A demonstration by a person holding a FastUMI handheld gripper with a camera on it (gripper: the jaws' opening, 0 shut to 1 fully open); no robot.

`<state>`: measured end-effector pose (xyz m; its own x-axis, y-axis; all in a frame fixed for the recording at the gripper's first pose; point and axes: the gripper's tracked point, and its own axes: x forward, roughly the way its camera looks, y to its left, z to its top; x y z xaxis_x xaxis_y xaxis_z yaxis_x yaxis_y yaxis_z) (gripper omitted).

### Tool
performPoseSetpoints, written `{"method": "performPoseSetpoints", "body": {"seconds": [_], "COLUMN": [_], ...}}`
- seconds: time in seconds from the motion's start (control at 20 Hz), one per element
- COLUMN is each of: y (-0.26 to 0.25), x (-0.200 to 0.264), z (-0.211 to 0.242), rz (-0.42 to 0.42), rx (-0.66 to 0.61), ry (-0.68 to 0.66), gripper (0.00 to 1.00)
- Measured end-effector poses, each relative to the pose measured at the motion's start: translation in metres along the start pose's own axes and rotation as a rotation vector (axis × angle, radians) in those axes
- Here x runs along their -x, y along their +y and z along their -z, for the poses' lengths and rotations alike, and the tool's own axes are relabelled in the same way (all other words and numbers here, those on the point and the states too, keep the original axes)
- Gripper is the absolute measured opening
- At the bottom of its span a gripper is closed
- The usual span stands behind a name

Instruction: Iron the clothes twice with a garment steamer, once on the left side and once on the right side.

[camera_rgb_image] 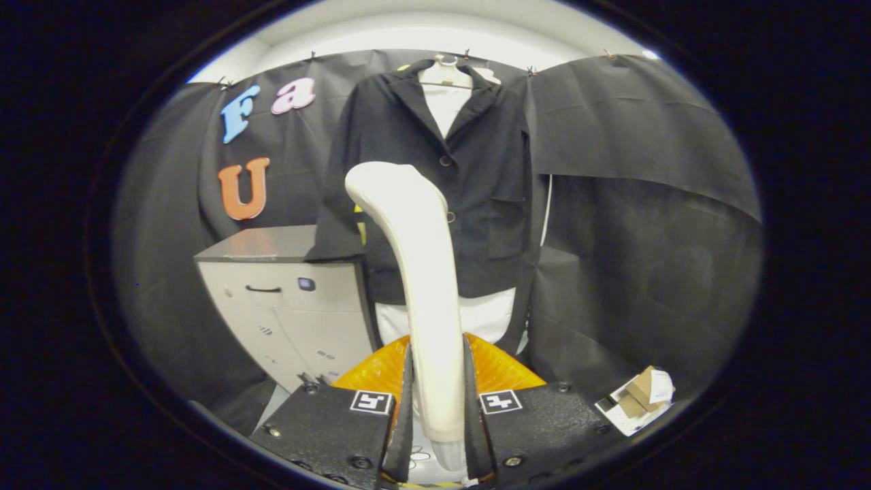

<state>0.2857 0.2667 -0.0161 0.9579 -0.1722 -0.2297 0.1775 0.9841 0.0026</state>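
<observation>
While the jaws (435,408) are closed tight on the handle of the white garment steamer (418,272), both fingers press against its lower shaft, one on each side, and the steamer rises upright between them, its curved head tipped toward the left. Each finger block carries a small square black-and-white marker on its top face; these are coded patterns, not readable words.

Beyond the steamer hangs the dark jacket (435,184), on a hanger (446,71) against the black cloth wall, buttoned over a white garment (446,102) that shows at the collar and again below the hem. A breast pocket sits on the jacket's right-hand panel as seen. The steamer's head overlaps the jacket's middle front in the view; whether it touches the cloth cannot be told.

An orange ribbed object (503,371) lies just ahead of the fingers, below the jacket. To the left of the jacket stands a pale cabinet (292,313) with a dark top, a black drawer handle and small stickers too tiny to read. To the right of the fingers lie small cardboard boxes (639,398) with a white label, illegible.
</observation>
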Motion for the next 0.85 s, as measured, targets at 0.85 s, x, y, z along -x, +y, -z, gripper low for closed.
{"method": "performPoseSetpoints", "body": {"seconds": [0.85], "y": [0.01], "x": [0.043], "z": [0.023], "rz": [-0.071], "rx": [0.01], "ry": [0.011], "gripper": [0.33]}}
